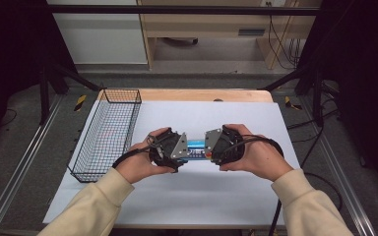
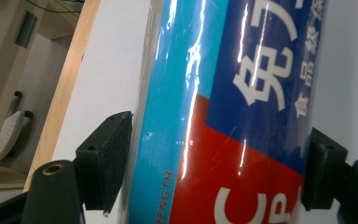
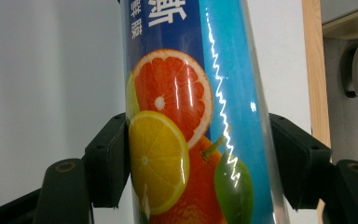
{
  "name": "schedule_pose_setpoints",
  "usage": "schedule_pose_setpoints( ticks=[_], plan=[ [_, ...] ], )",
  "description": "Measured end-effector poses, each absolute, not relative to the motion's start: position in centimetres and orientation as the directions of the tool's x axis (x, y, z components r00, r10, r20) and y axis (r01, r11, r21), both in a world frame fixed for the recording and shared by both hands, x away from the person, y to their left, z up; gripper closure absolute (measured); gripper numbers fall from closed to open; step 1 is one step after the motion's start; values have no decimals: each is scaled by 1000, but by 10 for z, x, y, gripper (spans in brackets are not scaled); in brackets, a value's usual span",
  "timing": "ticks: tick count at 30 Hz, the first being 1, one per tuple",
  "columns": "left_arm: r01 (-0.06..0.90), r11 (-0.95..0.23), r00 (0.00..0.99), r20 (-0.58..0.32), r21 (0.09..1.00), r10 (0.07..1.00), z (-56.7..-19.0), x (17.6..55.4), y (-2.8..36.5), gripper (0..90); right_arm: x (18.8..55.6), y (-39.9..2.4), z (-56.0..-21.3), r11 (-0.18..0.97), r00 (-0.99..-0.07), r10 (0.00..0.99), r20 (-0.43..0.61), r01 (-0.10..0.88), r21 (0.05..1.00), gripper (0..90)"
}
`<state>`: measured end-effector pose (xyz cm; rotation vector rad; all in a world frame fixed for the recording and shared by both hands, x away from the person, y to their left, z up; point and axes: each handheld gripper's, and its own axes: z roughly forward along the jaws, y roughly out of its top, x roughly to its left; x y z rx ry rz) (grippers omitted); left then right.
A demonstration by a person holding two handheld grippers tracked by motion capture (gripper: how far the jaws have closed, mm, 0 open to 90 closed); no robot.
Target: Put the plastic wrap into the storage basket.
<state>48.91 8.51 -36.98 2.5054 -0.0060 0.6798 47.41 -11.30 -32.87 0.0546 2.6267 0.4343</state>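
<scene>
Black pads of my left hand-held gripper point(image 2: 214, 163) pressed on both sides of foil-wrap roll point(image 2: 223, 112), near one end. My right hand-held gripper point(image 3: 198, 158) clenched on other end. Roll point(image 1: 197, 148) spans between both, long axis left-right, held over white sheet on table point(image 1: 187, 196). Wire basket point(image 1: 109, 132) just left, open-topped; left hand nearer. Room ahead free.

A roll point(image 1: 197, 150) is held level over the middle of the table point(image 1: 202, 196), between the left gripper point(image 1: 179, 151) at its left end and the right gripper point(image 1: 211, 150) at its right. A wire basket point(image 1: 103, 135) stands on the table's left side, left of both hands.
</scene>
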Motion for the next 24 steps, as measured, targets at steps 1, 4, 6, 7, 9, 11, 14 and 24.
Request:
schedule_pose_setpoints(
  ticks=[1, 4, 6, 7, 9, 11, 14, 24],
  plan=[
    [-141, -855, 874, 468, 498, 129, -370, 489, 85, 258, 474, -113, -329, 950, -886, 108, -450, -41, 310, 299],
    [-141, -858, 876, 467, 495, 125, -370, 489, 85, 280, 473, -112, -328, 951, -885, 107, -454, -42, 306, 300],
    [-143, -863, 875, 470, 485, 120, -369, 489, 85, 281, 473, -112, -328, 951, -885, 105, -454, -44, 305, 299],
    [-140, -863, 876, 467, 485, 120, -369, 489, 84, 283, 473, -112, -328, 951, -885, 103, -454, -45, 305, 299],
    [-138, -857, 880, 458, 496, 124, -368, 489, 85, 281, 473, -112, -328, 949, -887, 106, -450, -44, 311, 300],
    [-145, -852, 876, 466, 502, 126, -368, 488, 86, 283, 473, -114, -328, 947, -888, 110, -446, -43, 320, 299],
    [-138, -859, 873, 470, 493, 130, -368, 485, 85, 286, 473, -115, -330, 944, -891, 104, -441, -52, 326, 297],
    [-124, -861, 873, 467, 493, 142, -373, 478, 91, 290, 469, -111, -343, 952, -863, 103, -494, -58, 300, 96]
  ],
)
